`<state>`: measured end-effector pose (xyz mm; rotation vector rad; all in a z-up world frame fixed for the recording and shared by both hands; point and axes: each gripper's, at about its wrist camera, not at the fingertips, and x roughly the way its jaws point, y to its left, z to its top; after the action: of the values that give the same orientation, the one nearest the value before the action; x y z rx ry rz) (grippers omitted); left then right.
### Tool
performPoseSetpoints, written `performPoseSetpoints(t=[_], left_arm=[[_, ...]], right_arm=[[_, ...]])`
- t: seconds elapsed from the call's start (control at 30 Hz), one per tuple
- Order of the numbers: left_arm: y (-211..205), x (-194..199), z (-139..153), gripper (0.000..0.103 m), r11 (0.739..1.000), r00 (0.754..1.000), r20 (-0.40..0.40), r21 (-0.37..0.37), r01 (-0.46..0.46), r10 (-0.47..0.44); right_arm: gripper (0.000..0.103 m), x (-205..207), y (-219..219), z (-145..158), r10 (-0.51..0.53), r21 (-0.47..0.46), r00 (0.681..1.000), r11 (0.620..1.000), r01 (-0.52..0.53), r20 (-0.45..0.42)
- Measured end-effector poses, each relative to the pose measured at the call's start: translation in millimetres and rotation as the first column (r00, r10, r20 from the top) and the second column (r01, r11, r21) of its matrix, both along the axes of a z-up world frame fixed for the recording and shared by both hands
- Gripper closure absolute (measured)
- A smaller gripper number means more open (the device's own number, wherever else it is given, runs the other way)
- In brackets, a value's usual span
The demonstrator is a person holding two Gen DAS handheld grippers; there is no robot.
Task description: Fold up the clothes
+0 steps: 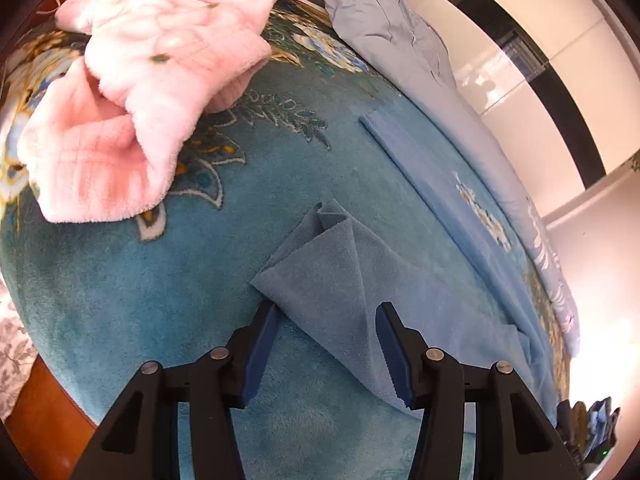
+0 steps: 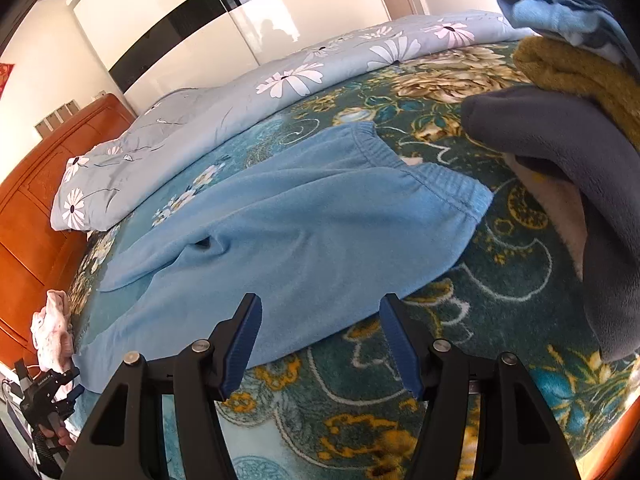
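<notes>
In the left wrist view, a crumpled pink fleece garment [image 1: 152, 92] fills the upper left — plush, ribbed and not folded. Low in the centre, the left gripper [image 1: 326, 350] stands spread, nothing pinched. A leg end of the blue trousers [image 1: 340, 280] lies between its fingers in a soft, pointed double-over, matte and thin like brushed fleece.

In the right wrist view, the same blue trousers [image 2: 304, 220] stretch from lower left to centre right, mostly flat, with a puckered elastic waistband at the upper centre. By my reading they are laid out, with at most a first fold begun; the rest of the folding is still to do. The right gripper [image 2: 320, 344] at the bottom centre is also spread, just over the trousers' near edge, holding nothing. At the far right a heap of blue, mustard and dark grey clothes [image 2: 568, 128] waits — thick and slumped. All of it lies on a patterned teal blanket [image 2: 500, 320].
</notes>
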<state>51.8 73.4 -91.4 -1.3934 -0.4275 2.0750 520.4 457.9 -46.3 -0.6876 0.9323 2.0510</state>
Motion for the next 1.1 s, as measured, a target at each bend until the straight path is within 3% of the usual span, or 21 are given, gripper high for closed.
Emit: performPoseSetpoints(t=[0.13,0.17,0.2,0.23,0.27,0.37,0.47,0.53,0.6,0.73,0.8,0.87,0.93,0.97,1.1], left_arm=[[-2.6,0.2,-1.7,0.049,0.993,1.000,0.013,0.116,-0.029,0.028],[-5.7,0.2,-3.7,0.063,0.991,0.998,0.014,0.119,-0.058,0.057],[-8.9,-0.1,-6.6,0.088,0.991,0.996,0.012,0.095,-0.092,0.092],[-13.5,-0.8,-9.5,0.096,0.989,0.992,0.014,0.077,-0.123,0.122],[-18.5,-1.6,-12.2,0.097,0.986,0.988,0.019,0.062,-0.153,0.152],[-28.6,-4.0,-20.5,0.097,0.980,0.986,0.074,0.124,-0.159,0.150],[-28.2,-4.2,-20.2,0.090,0.983,0.989,0.082,0.129,-0.133,0.123],[-27.2,-4.0,-21.5,0.080,0.980,0.989,0.100,0.154,-0.127,0.112],[-25.9,-2.0,-20.7,0.063,0.974,0.989,0.105,0.190,-0.125,0.106],[-13.1,2.4,-13.5,0.049,0.980,0.994,0.057,0.176,-0.097,0.089],[-8.1,3.0,-12.5,0.051,0.982,0.996,0.037,0.167,-0.091,0.086],[-7.8,2.1,-14.0,0.058,0.982,0.994,0.027,0.155,-0.106,0.103],[-10.9,0.0,-17.3,0.092,0.981,0.991,0.037,0.144,-0.130,0.126],[-15.3,-0.7,-19.6,0.099,0.978,0.989,0.051,0.149,-0.144,0.138],[-32.2,-2.9,-13.7,0.100,0.963,0.983,0.051,0.197,-0.185,0.179]], right_arm=[[0.040,20.3,2.1,-5.2,-0.049,-0.021,0.999,0.999,0.049,-0.007],[0.040,25.4,3.8,-7.5,-0.063,-0.032,0.998,0.998,0.062,-0.012],[0.040,30.3,5.5,-9.8,-0.077,-0.043,0.997,0.996,0.076,-0.017],[0.040,35.3,7.3,-12.2,-0.090,-0.055,0.996,0.995,0.089,-0.023],[0.040,38.9,9.8,-14.8,-0.100,-0.066,0.994,0.993,0.098,-0.033],[0.040,44.8,20.1,-22.9,-0.132,-0.097,0.990,0.987,0.126,-0.054],[0.040,45.0,35.7,-30.1,-0.167,-0.117,0.983,0.981,0.157,-0.082],[0.040,46.1,45.0,-32.0,-0.200,-0.124,0.974,0.975,0.186,-0.111],[0.040,46.7,52.7,-32.4,-0.223,-0.123,0.965,0.971,0.207,-0.136],[0.040,45.3,59.0,-34.4,-0.239,-0.142,0.953,0.966,0.215,-0.186],[0.052,44.4,59.0,-34.8,-0.226,-0.157,0.949,0.968,0.194,-0.220],[0.077,44.0,59.4,-36.6,-0.226,-0.170,0.950,0.967,0.191,-0.216],[0.093,44.1,60.3,-37.9,-0.224,-0.180,0.952,0.966,0.188,-0.209],[0.096,45.0,60.3,-37.4,-0.223,-0.182,0.952,0.965,0.186,-0.212],[0.100,50.6,52.7,-18.6,-0.192,-0.132,0.951,0.978,0.164,-0.243]])
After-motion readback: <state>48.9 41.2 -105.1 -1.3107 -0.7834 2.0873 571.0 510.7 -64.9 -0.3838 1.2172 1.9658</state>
